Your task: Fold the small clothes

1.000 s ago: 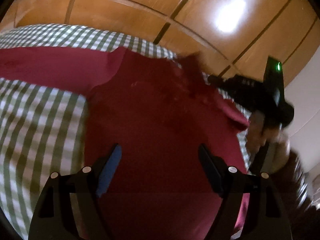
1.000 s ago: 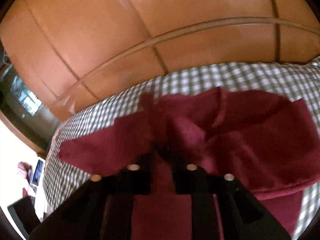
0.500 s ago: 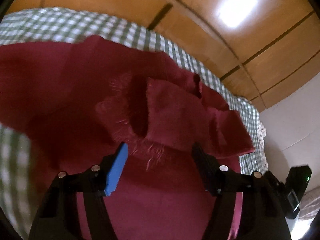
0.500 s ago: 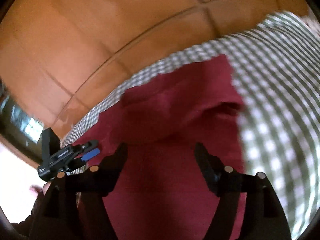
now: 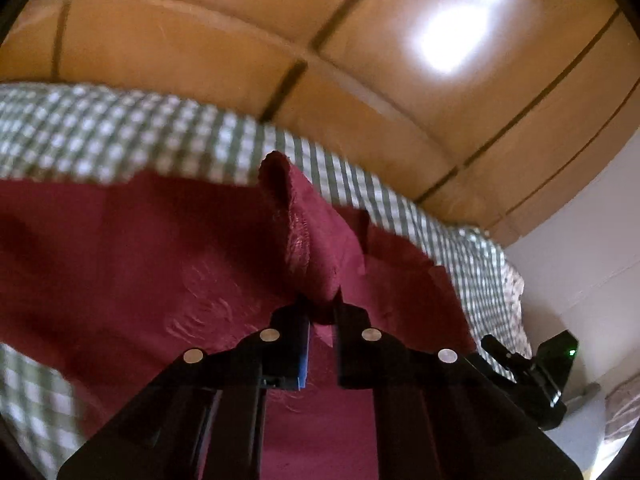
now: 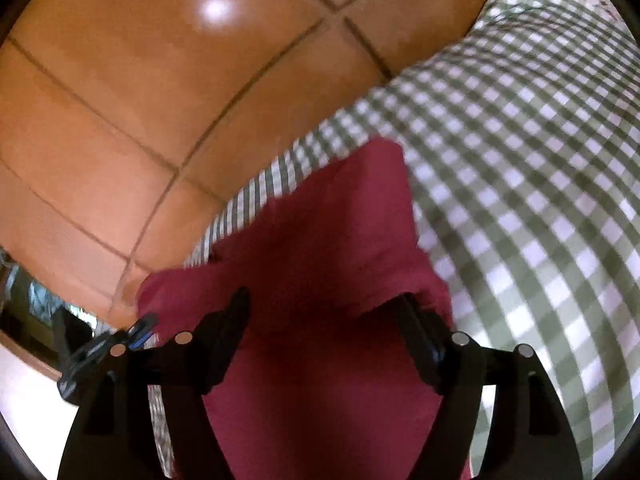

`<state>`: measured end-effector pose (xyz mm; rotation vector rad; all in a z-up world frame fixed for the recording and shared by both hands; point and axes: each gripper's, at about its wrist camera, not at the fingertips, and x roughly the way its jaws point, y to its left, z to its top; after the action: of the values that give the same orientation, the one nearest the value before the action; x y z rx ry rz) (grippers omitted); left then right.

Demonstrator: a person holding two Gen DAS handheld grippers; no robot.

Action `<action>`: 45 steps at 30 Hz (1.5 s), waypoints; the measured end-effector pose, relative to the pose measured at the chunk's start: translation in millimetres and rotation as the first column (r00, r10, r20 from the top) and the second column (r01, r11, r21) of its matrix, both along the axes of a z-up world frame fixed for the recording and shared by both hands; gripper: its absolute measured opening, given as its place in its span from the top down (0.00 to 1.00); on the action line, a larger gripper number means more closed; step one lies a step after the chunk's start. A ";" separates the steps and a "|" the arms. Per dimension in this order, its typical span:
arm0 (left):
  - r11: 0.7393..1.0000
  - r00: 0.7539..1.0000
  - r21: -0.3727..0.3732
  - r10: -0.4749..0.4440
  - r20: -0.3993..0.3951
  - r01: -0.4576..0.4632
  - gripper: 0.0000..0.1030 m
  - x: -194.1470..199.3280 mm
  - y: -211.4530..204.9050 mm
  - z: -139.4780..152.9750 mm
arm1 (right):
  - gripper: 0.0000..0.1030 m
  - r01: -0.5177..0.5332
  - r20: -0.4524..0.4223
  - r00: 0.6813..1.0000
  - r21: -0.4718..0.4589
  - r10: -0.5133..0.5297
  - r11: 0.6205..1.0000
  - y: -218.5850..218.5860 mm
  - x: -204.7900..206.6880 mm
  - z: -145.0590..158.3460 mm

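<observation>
A dark red garment lies spread on the checked bed cover. My left gripper is shut on a raised fold of it, which stands up in a ridge just past the fingertips. In the left wrist view my right gripper shows at the lower right, off the garment's edge. In the right wrist view the right gripper is open, its jaws wide apart just above the red garment near its right edge, with nothing pinched. The left gripper appears small at the left there.
The green-and-white checked bed cover extends to the right of the garment and behind it. Glossy wooden panels rise behind the bed. A white wall stands at the right, past the bed's corner.
My left gripper went from wide open to shut on a raised fold of the red cloth. The right gripper let go of the bunched cloth, opened, rolled and moved toward the garment's right edge.
</observation>
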<state>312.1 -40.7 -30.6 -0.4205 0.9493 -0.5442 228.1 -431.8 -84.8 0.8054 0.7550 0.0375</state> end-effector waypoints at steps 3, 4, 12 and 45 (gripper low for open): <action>0.995 1.000 0.104 -0.004 -0.006 0.005 0.92 0.5 1.1 -10.5 | 0.29 -0.017 -0.061 0.998 -0.038 0.015 0.999 7.4 0.7 -12.6; 0.991 1.000 0.132 -0.006 -0.017 0.009 0.92 -1.6 1.8 -17.1 | 0.29 -0.032 -0.076 0.997 -0.047 0.028 0.998 11.1 -2.0 -14.4; 0.979 0.998 0.205 -0.008 -0.062 0.020 0.92 -12.9 4.8 -56.6 | 0.28 -0.211 -0.010 0.977 -0.214 0.214 0.954 52.6 -22.1 37.9; 0.898 0.918 0.204 0.397 0.010 -0.391 0.48 -118.5 186.7 -33.9 | 0.09 -0.319 -0.205 0.948 -0.556 0.245 0.767 182.2 -47.3 -28.3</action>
<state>193.6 146.0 -64.4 -0.4249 0.9080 -0.0688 180.8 -249.7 -113.1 0.0943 0.9352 0.0247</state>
